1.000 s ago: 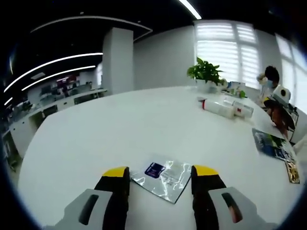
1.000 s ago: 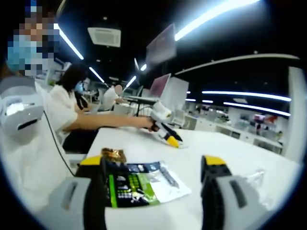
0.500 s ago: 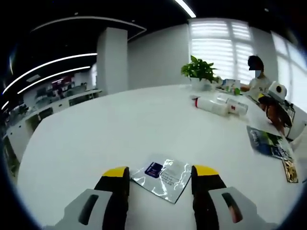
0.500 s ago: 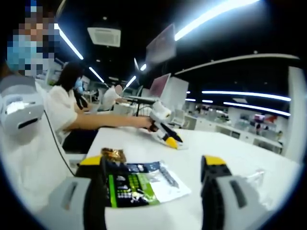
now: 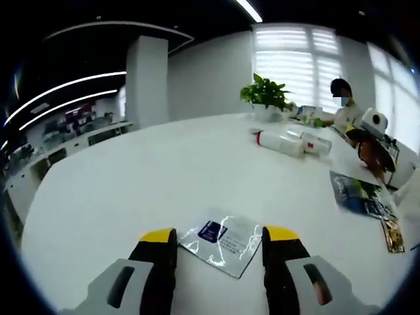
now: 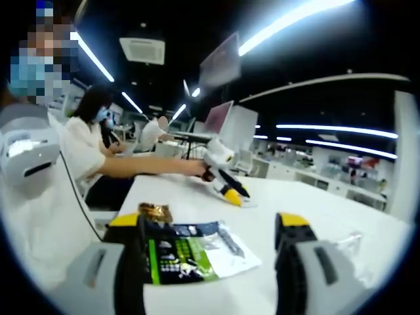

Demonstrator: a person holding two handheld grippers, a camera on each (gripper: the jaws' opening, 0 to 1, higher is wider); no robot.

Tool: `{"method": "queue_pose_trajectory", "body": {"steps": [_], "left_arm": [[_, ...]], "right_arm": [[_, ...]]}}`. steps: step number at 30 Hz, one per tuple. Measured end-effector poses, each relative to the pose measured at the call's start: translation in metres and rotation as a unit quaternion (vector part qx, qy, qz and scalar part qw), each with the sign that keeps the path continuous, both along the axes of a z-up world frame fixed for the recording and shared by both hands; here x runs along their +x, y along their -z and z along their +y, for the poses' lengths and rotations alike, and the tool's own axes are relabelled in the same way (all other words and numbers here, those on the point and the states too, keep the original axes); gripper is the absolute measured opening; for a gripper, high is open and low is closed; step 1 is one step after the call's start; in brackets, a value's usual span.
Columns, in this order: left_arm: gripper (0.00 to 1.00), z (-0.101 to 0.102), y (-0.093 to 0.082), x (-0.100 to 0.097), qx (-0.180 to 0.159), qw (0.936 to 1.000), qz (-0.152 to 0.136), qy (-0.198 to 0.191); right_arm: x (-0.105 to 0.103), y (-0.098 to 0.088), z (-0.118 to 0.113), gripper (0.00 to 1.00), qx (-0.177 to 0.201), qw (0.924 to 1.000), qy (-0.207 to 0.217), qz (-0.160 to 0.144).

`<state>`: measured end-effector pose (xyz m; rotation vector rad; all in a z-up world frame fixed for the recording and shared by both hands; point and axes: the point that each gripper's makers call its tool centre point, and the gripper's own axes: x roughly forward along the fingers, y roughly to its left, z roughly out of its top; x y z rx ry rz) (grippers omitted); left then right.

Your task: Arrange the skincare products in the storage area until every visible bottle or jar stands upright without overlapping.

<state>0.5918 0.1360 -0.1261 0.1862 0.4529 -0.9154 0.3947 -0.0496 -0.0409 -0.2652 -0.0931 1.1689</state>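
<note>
Over the last second the left gripper view is swinging, sliding the two fallen bottles and plant leftward; nothing on the worktop is itself moving, so we are judging the task not yet begun. Our left gripper is hovering, jaws apart, astride a foil sachet. Our right gripper, equally apart, is straddling a green packet.

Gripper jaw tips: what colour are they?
Yellow tips on black fingers, clearest in the left gripper view.
</note>
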Motion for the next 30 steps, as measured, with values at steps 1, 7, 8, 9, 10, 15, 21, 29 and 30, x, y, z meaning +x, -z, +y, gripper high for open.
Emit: {"method": "queue_pose_trajectory", "body": {"steps": [1,7,8,9,10,15,21,29,30], "left_arm": [[0.53,0.000,0.000,-0.001,0.000,1.0000,0.000,0.001],[0.53,-0.005,-0.001,-0.004,0.005,1.0000,-0.005,0.006],[0.53,-0.007,-0.001,-0.004,0.005,0.9999,-0.005,0.008],[0.53,-0.007,-0.001,-0.005,0.006,0.9999,-0.006,0.010],[0.53,-0.008,-0.001,-0.005,0.007,0.9999,-0.007,0.011],[0.53,-0.014,-0.002,-0.011,0.009,0.9996,-0.007,0.025],[0.53,-0.019,-0.004,-0.019,0.007,0.9993,-0.006,0.036],[0.53,-0.022,-0.008,-0.027,0.003,0.9990,-0.005,0.044],[0.53,-0.023,-0.008,-0.028,0.004,0.9989,-0.006,0.046]], "right_arm": [[0.000,0.000,0.000,0.82,0.000,1.0000,0.000,0.000],[0.001,0.000,-0.001,0.82,0.000,1.0000,0.001,0.000],[0.001,0.000,-0.001,0.82,0.000,1.0000,0.001,0.000],[0.001,0.000,-0.001,0.82,0.000,1.0000,0.001,0.000],[0.001,0.000,0.000,0.82,0.000,1.0000,0.001,0.001],[0.001,0.000,0.000,0.82,0.000,1.0000,0.001,0.001],[0.001,0.001,0.000,0.82,-0.001,1.0000,0.001,0.001],[0.001,0.000,0.000,0.82,-0.001,1.0000,0.001,0.000],[0.001,0.000,0.000,0.82,-0.001,1.0000,0.002,0.001]]}}
